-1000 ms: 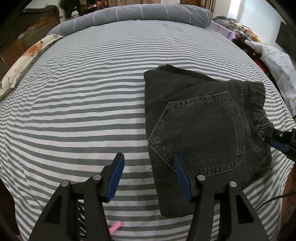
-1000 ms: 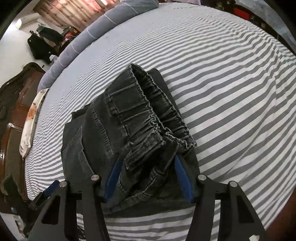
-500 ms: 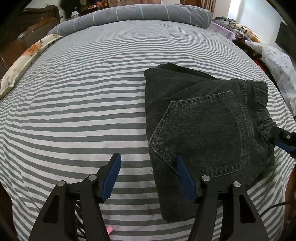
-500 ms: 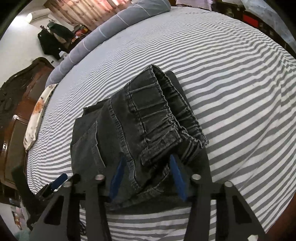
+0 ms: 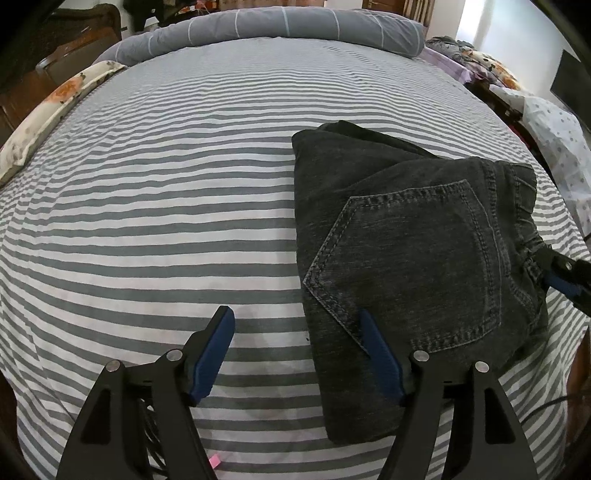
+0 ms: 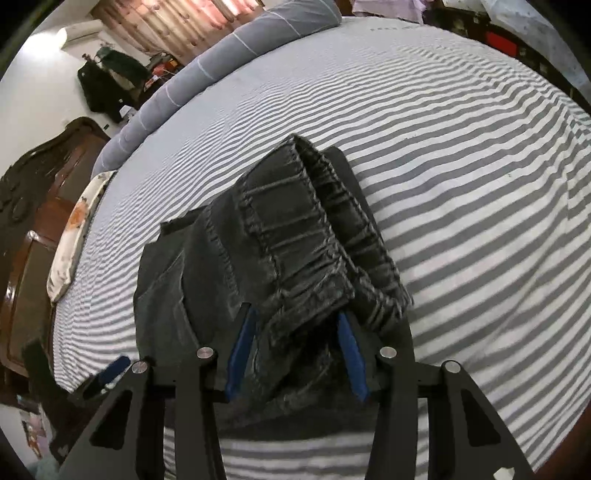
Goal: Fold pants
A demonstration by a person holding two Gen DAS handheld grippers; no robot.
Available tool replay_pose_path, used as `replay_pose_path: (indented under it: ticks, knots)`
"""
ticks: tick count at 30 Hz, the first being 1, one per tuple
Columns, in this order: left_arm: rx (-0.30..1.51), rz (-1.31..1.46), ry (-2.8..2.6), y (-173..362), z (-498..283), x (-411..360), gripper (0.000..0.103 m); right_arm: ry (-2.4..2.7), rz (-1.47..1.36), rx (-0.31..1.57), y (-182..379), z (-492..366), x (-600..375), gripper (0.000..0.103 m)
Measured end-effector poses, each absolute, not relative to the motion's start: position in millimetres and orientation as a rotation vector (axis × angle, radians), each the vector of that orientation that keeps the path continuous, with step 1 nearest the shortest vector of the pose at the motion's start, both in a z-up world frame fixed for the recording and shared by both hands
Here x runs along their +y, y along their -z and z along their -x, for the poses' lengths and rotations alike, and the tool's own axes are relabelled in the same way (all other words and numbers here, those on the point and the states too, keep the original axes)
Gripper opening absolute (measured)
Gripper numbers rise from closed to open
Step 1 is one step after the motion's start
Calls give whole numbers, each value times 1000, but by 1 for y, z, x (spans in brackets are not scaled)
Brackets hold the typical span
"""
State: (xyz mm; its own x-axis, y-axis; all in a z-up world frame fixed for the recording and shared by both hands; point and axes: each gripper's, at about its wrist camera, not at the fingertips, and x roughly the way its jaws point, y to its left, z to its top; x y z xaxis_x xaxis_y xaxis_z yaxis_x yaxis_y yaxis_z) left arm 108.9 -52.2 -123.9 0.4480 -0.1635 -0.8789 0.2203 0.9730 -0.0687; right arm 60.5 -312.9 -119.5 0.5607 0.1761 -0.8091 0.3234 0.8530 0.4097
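- Leftmost, along the bed's left edge: a floral pillow lying lengthwise against dark wooden furniture.
- Far edge: a grey bolster with thin white lines spans the head of the bed.
- Bed, grey-and-white striped sheet, fills the middle; sheet lies mostly smooth.
- Left gripper: jaws standing wide and just been opening further; nothing pressed between the blue pads. The left pad hangs over bare sheet, the right pad over the near-left corner of the pants.
- Small pink scrap on the sheet at the near edge, between the left gripper's fingers.
- Pants: dark grey denim, folded into a compact stack on the right half of the bed, toward the near edge. Back pocket faces up; elastic waistband turned to the right side.
- Right gripper: jaws partly closed, having narrowed just before; the near end of the waistband fold is bunched between the blue pads, both pads against the fabric.
- Right edge: patterned bedding piled beside the bed.
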Motion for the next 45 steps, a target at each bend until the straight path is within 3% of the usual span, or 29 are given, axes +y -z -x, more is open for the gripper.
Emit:
replay_pose_path:
  ticks: [5, 6, 8, 10, 16, 21, 27, 38, 41, 45]
  knots:
    - [1082, -41, 252, 122, -111, -50, 71, 93, -629, 987, 126, -80, -325, 42]
    - [1083, -32, 256, 121, -111, -49, 71, 93, -638, 990, 126, -84, -327, 39]
    - [1082, -12, 257, 118, -112, -47, 71, 112, -626, 1008, 125, -86, -329, 20]
    - [1078, 0, 249, 114, -114, -46, 71, 116, -624, 1007, 118, -84, -331, 12]
    - [1060, 36, 236, 98, -118, -41, 71, 103, -556, 928, 78, -59, -324, 10]
    - [1031, -9, 281, 87, -112, -55, 71, 139, -526, 912, 72, -42, -325, 10]
    - [1020, -84, 355, 90, -101, -74, 71, 230, -537, 976, 106, -36, -333, 10]
    - [1140, -173, 413, 132, -94, -96, 71, 250, -497, 1053, 129, -52, -334, 13]
    - [1102, -199, 438, 118, -98, -97, 71, 235, -468, 1068, 120, -53, -332, 37]
    - [1037, -118, 472, 88, -110, -83, 71, 224, -391, 1019, 93, -53, -328, 41]
